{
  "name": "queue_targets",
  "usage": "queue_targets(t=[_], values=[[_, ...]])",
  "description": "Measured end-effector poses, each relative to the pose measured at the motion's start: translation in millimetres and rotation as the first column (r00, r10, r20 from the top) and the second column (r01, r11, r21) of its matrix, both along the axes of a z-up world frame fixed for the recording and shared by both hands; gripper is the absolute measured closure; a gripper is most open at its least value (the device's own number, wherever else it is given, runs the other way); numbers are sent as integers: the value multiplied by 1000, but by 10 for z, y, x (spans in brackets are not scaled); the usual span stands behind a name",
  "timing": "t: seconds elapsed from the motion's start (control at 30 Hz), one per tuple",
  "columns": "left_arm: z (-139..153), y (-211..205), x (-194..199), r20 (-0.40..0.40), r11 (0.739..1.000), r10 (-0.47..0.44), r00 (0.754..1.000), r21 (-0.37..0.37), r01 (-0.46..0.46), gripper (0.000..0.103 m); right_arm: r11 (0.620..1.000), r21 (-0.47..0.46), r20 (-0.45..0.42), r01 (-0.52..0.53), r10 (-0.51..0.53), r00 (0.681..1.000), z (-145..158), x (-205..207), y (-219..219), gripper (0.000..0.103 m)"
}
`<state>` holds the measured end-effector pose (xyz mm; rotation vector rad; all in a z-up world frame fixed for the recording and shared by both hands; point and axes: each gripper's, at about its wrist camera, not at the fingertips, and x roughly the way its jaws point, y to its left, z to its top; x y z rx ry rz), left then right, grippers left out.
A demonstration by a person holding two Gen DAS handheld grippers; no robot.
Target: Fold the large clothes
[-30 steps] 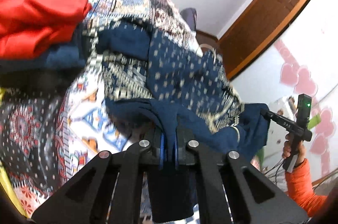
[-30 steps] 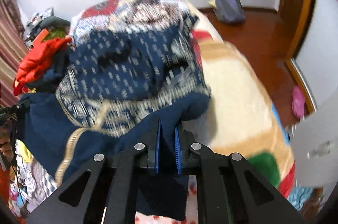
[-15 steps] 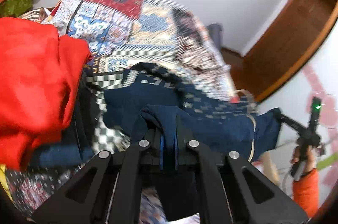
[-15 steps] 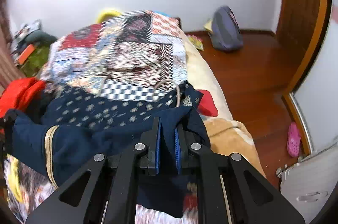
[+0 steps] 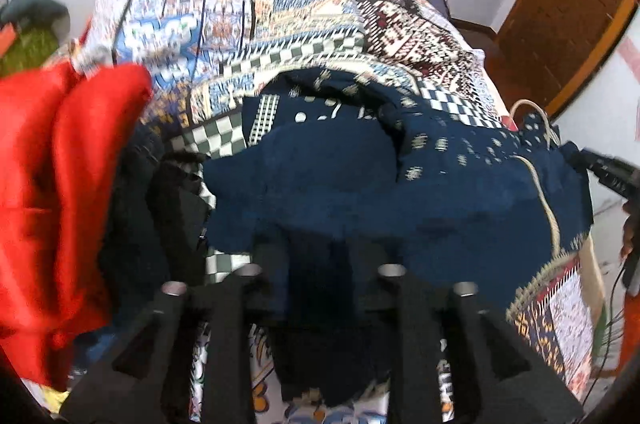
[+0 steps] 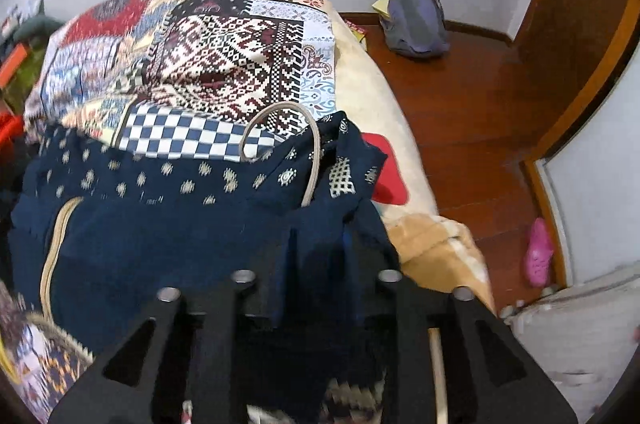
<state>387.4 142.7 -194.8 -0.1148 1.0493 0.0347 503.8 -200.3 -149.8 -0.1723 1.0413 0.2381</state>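
Both my grippers have just been opening: a second ago each was pinched tight on a navy hem held up off the bed, and now my left gripper (image 5: pixel 318 256) stands with its jaws parted, the dark cloth between them but, as far as I can see, no longer pressed. My right gripper (image 6: pixel 318 248) is likewise spread, with a fold of the same cloth draped loosely between its fingers. The navy garment (image 5: pixel 400 192), dotted with pale motifs and edged with a tan cord, now lies folded over on itself across the near part of the patchwork bedspread (image 6: pixel 224 64), where earlier it hung stretched between my two hands. I judge that this fold is laid and I am letting go of it; what remains is to draw both tools clear without dragging the cloth, then take the next fold. A red garment (image 5: pixel 52 184) sits heaped just beside it on my left. I can read no brand, label or writing on the clothes or the bedding; the left view is too blurred for small print anyway.
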Motion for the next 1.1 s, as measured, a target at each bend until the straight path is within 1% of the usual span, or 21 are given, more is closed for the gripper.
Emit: queue_targets(t=[0.03, 0.07, 0.13, 0.17, 0.2, 0.27, 0.3, 0.4, 0.47, 0.53, 0.6, 0.67, 0.73, 0.8, 0.87, 0.93, 1.03, 1.1], values=[[86, -31, -66, 26, 1000, -3, 1000, 23, 2, 42, 1000, -1, 16, -9, 9, 1000, 21, -21, 23, 66], [180, -62, -144, 60, 999, -2, 998, 46, 0, 38, 1000, 1, 29, -24, 24, 999, 80, -74, 45, 62], [312, -115, -231, 104, 998, -17, 994, 55, 11, 37, 999, 18, 50, -51, 50, 997, 215, -241, 78, 60], [388, -159, -297, 116, 998, -35, 993, 53, 29, 37, 997, 34, 60, -69, 66, 996, 281, -342, 94, 59], [425, -197, -319, 120, 998, -43, 992, 53, 37, 37, 995, 52, 64, -91, 87, 994, 328, -444, 111, 56], [487, -313, -428, 135, 996, -71, 988, 61, 64, 37, 989, 78, 63, -129, 124, 990, 355, -598, 170, 51], [492, -353, -446, 137, 995, -83, 987, 63, 75, 37, 985, 87, 60, -150, 145, 988, 352, -686, 207, 51], [450, -564, -541, 128, 989, -142, 982, 68, 135, 37, 975, 110, 28, -193, 191, 981, 249, -859, 333, 51], [323, -714, -567, 105, 983, -176, 979, 79, 169, 37, 969, 135, 1, -208, 210, 978, 140, -916, 423, 51], [203, -821, -558, 79, 979, -188, 979, 92, 180, 37, 966, 156, -26, -208, 214, 976, 25, -947, 498, 51], [38, -903, -518, 48, 976, -195, 980, 111, 189, 37, 965, 171, -65, -197, 210, 976, -127, -925, 563, 51], [-109, -943, -467, 26, 973, -193, 981, 134, 188, 37, 968, 171, -82, -182, 198, 977, -238, -901, 609, 51], [-245, -960, -407, 15, 971, -192, 981, 151, 187, 36, 971, 168, -89, -170, 187, 978, -313, -851, 638, 51], [-304, -946, -360, 17, 969, -190, 982, 164, 184, 32, 973, 167, -101, -161, 180, 978, -379, -777, 675, 51], [-291, -914, -306, 36, 969, -185, 982, 171, 177, 32, 973, 167, -104, -160, 179, 978, -391, -747, 704, 51], [-204, -860, -201, 63, 970, -170, 983, 188, 155, 32, 972, 166, -95, -168, 185, 978, -367, -694, 728, 51], [-29, -763, 105, 86, 964, -155, 984, 229, 132, 31, 972, 143, -69, -186, 197, 978, -302, -509, 789, 51], [129, -694, 364, 98, 959, -153, 983, 256, 124, 31, 978, 115, -56, -176, 184, 981, -245, -271, 858, 51]])
